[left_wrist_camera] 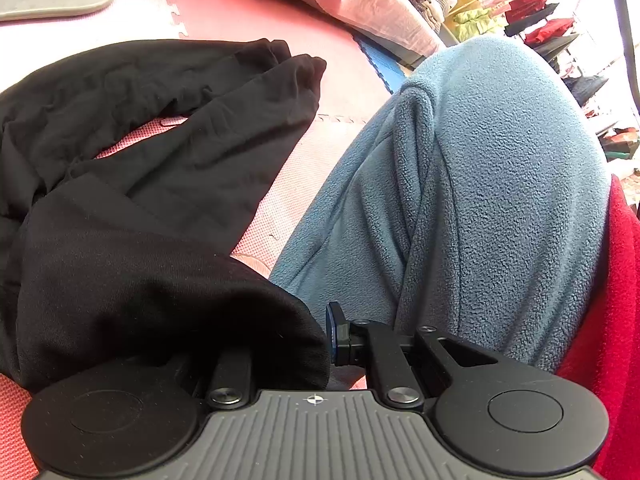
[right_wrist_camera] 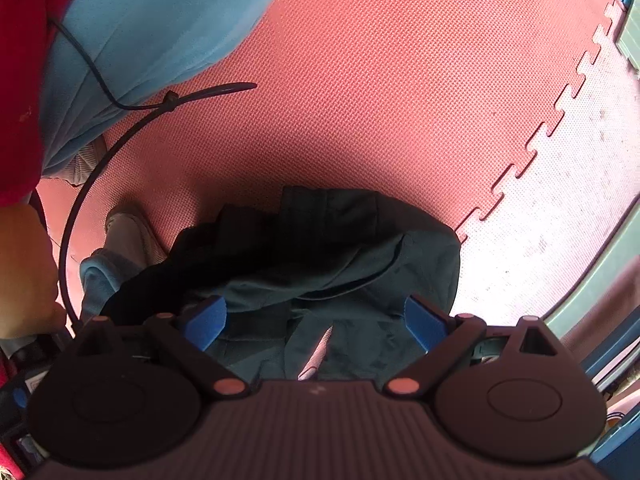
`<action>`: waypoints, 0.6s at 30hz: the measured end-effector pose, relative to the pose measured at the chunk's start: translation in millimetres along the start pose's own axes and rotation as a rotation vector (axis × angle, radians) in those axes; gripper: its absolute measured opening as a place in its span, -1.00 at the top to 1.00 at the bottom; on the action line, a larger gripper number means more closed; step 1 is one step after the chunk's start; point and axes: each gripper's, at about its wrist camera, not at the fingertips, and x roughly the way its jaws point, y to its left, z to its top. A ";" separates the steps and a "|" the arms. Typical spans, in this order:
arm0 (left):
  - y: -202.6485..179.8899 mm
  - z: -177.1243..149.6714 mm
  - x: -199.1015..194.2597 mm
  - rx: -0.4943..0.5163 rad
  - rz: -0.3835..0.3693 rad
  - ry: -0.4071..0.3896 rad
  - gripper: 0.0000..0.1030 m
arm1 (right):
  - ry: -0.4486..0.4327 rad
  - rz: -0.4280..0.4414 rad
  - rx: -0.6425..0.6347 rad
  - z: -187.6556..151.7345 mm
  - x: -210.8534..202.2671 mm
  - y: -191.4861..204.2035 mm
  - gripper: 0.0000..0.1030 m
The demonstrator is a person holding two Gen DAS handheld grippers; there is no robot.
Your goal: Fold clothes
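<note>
My left gripper (left_wrist_camera: 320, 344) pinches a fold of the black garment (left_wrist_camera: 152, 168), which lies crumpled on the pink foam mat (left_wrist_camera: 248, 12). My right gripper (right_wrist_camera: 316, 322) hangs open above it. Next: grab an edge and spread it flat.

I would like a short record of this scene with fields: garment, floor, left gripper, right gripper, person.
garment: black garment, crumpled, lying on the mat
floor: pink foam mat of interlocking tiles
left gripper: left gripper shut on a fold of the black garment
right gripper: right gripper open above the garment, blue pads apart, nothing held
person: knee in blue fleece trousers, red top
</note>
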 end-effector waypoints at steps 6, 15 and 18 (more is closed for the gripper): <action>-0.8 0.0 0.0 0.000 0.005 0.008 0.68 | 0.001 -0.014 0.004 -9.3 -9.8 6.7 -0.87; -3.1 1.7 3.3 0.002 0.022 0.021 0.68 | -0.004 -0.034 0.009 -21.4 -20.2 13.7 -0.87; -3.9 1.6 4.5 0.002 0.028 0.026 0.68 | -0.007 -0.033 0.016 -27.1 -21.8 16.0 -0.87</action>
